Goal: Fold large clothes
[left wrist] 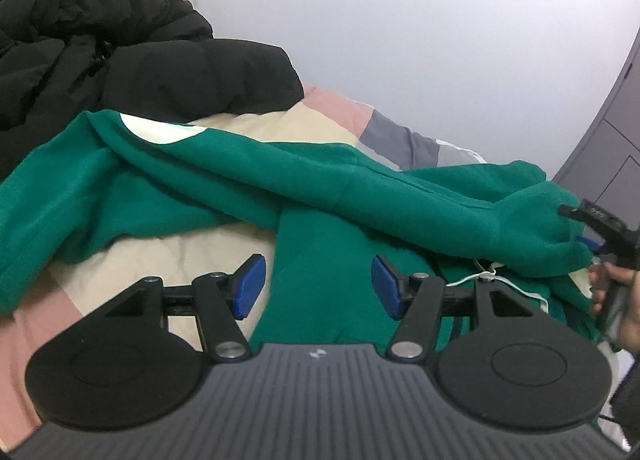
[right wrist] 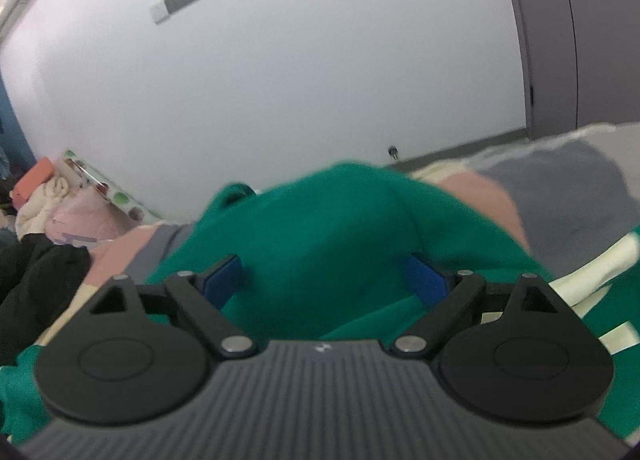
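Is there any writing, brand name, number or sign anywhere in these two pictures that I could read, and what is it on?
No readable text in either view.
Small pale emblem on the left gripper body: a mark, no letters made out.
The same emblem on the right gripper body: likewise.
Cream shapes on the green sweatshirt: perhaps part of a print, no letter legible.
Patterned item by the wall: too blurred.

Your left gripper [left wrist: 318,286]: ribbed dark-grey housing, small white logo at front edge, two round black discs, black linkage arms on silver pivot pins, blue pads [left wrist: 251,286]. Your right gripper [right wrist: 325,278]: same build. Your right hand [left wrist: 612,300]: dark sleeve at its wrist.
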`<state>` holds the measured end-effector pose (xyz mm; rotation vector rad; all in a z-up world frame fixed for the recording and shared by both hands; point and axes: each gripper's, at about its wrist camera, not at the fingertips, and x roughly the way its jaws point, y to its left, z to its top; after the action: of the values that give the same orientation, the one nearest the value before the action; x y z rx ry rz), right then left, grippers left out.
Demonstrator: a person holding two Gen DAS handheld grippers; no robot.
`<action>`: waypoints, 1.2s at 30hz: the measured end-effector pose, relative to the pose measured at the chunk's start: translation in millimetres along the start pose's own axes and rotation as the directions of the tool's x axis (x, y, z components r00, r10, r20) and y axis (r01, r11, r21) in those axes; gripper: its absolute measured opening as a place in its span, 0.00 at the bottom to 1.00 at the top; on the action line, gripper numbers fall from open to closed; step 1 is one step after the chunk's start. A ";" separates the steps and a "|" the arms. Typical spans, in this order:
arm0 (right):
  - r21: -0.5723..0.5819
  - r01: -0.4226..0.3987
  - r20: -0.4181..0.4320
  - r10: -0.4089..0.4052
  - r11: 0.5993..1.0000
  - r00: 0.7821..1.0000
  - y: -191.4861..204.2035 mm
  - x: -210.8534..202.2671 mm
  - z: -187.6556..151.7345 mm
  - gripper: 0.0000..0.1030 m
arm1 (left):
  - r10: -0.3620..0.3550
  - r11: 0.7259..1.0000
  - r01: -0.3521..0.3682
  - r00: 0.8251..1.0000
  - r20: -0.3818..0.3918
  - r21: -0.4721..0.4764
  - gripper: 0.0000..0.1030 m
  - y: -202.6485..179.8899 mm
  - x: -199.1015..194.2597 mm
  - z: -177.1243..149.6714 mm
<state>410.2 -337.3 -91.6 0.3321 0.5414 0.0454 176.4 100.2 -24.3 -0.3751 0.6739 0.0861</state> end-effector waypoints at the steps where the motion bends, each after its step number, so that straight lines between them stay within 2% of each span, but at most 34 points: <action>1: 0.002 -0.003 -0.003 0.003 1.000 1.000 1.2 6.3 -2.3 0.90 | -0.001 1.000 0.001 1.000 0.003 0.004 0.62 -0.4 2.3 0.4; 4: -0.014 -0.009 0.012 0.009 1.000 1.000 7.8 18.2 -8.3 0.90 | -0.011 1.000 0.011 1.000 0.008 -0.003 0.62 4.1 7.4 2.3; 7: 0.041 -0.056 0.002 0.056 0.998 0.998 15.6 24.5 -10.8 0.89 | -0.010 1.000 0.010 1.000 -0.012 0.002 0.62 10.8 19.3 -0.6; 9: -0.039 -0.028 -0.034 0.027 0.999 0.999 29.6 29.6 -14.2 0.82 | -0.013 1.000 0.013 1.000 -0.026 -0.006 0.62 16.5 25.9 -1.8; 12: -0.152 0.030 -0.081 -0.042 0.988 0.996 44.8 37.1 -21.1 0.57 | -0.024 1.000 0.024 0.999 -0.029 -0.016 0.62 22.1 29.0 -1.2; 14: -0.178 0.054 -0.095 -0.071 0.983 0.993 49.2 37.4 -23.1 0.34 | -0.057 0.998 0.055 0.998 -0.034 -0.041 0.62 26.0 27.4 -2.3; 16: -0.213 0.095 -0.089 -0.116 0.972 0.989 58.8 34.0 -20.4 0.17 | -0.064 0.997 0.063 0.997 -0.036 -0.039 0.62 27.5 24.7 -4.1; 17: -0.230 0.118 -0.081 -0.140 0.966 0.987 68.3 33.3 -17.8 0.13 | -0.061 0.998 0.060 0.998 -0.030 -0.032 0.62 27.7 22.3 -5.7; 19: -0.251 0.151 -0.041 -0.166 0.956 0.985 82.8 26.3 -0.7 0.10 | -0.055 0.998 0.055 0.998 -0.020 -0.019 0.62 29.1 18.4 -9.3; 21: -0.284 0.159 0.030 -0.157 0.945 0.987 105.7 15.8 23.1 0.10 | -0.055 0.998 0.055 0.998 -0.014 -0.011 0.62 31.2 15.6 -12.4; 24: -0.348 0.147 0.130 -0.108 0.926 0.986 148.4 2.7 58.8 0.09 | -0.050 0.999 0.050 0.999 0.007 0.000 0.62 34.6 15.7 -14.5; 28: -0.449 0.145 0.233 -0.041 0.882 0.972 214.8 2.5 96.1 0.09 | -0.071 0.997 0.071 0.997 0.012 -0.042 0.62 44.2 30.5 -10.5; 32: -0.518 0.120 0.281 0.035 0.847 0.959 277.9 32.1 119.2 0.09 | -0.075 0.996 0.077 0.996 0.045 -0.046 0.62 53.4 51.6 -4.0; 36: -0.598 0.110 0.296 0.092 0.794 0.951 330.4 86.2 122.6 0.09 | -0.117 0.989 0.122 0.992 0.054 -0.084 0.62 69.1 77.5 -1.5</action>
<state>561.6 -50.3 70.5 -0.3024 0.1878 0.1531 222.3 160.6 -95.2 -0.4953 0.5989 0.0110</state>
